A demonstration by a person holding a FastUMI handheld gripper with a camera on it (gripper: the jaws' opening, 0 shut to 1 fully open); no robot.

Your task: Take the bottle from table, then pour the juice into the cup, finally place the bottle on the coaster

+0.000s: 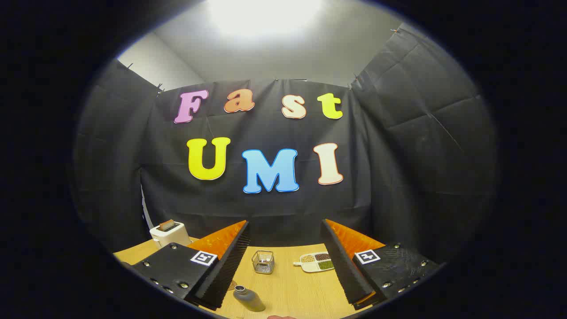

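Gripper fingers spread wide, empty, above a dark grey metal bottle standing between them; likely rigid, smooth, slippery, so grasp mid-body.

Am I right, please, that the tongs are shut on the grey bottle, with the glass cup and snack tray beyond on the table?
Not quite: the gripper view shows the tongs open, with the grey bottle standing untouched between them. The glass cup and snack tray do sit beyond on the table.

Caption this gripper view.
Open hand-held gripper above the table, grey bottle and glass cup between its fingers.
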